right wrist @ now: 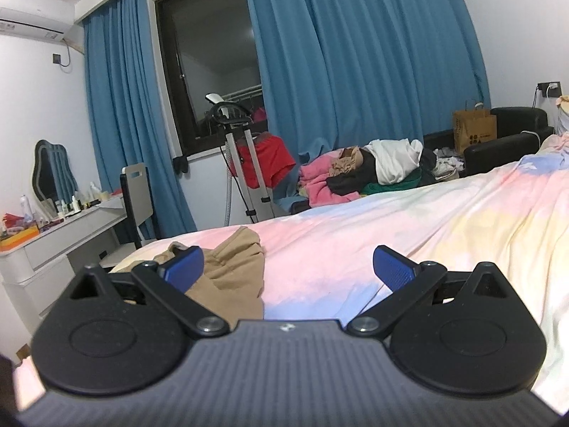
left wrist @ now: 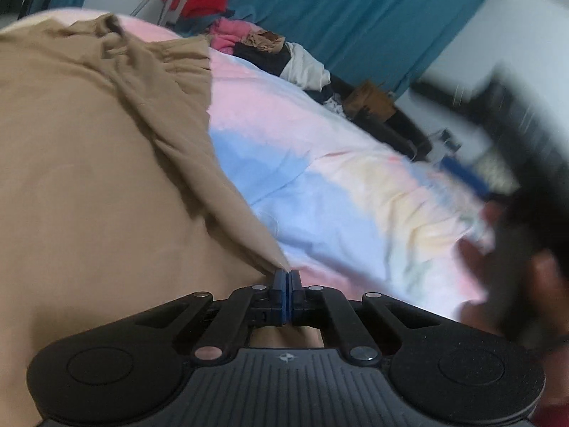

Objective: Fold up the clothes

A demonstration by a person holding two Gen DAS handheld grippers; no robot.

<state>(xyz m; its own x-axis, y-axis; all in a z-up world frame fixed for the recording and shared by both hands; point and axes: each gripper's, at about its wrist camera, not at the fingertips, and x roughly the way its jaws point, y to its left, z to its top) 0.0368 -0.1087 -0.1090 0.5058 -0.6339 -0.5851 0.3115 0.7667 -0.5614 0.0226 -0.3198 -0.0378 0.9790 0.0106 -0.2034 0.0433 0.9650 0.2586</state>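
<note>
A tan garment [left wrist: 89, 178] lies spread on the pastel bedsheet [left wrist: 320, 185], filling the left of the left wrist view. My left gripper [left wrist: 286, 274] is shut on a corner of that garment at its near right edge. My right gripper [right wrist: 288, 267] is open and empty, held above the bed; the tan garment [right wrist: 231, 274] lies just beyond its left finger [right wrist: 185, 267]. In the left wrist view the right gripper and the hand holding it show as a dark motion blur [left wrist: 515, 213] at the right.
A pile of mixed clothes [right wrist: 373, 170] sits at the bed's far edge. Beyond are blue curtains [right wrist: 355, 53], a garment steamer stand [right wrist: 245, 163] with a red item, a black armchair [right wrist: 505, 135] with a paper bag, and a white dresser [right wrist: 53, 242] at the left.
</note>
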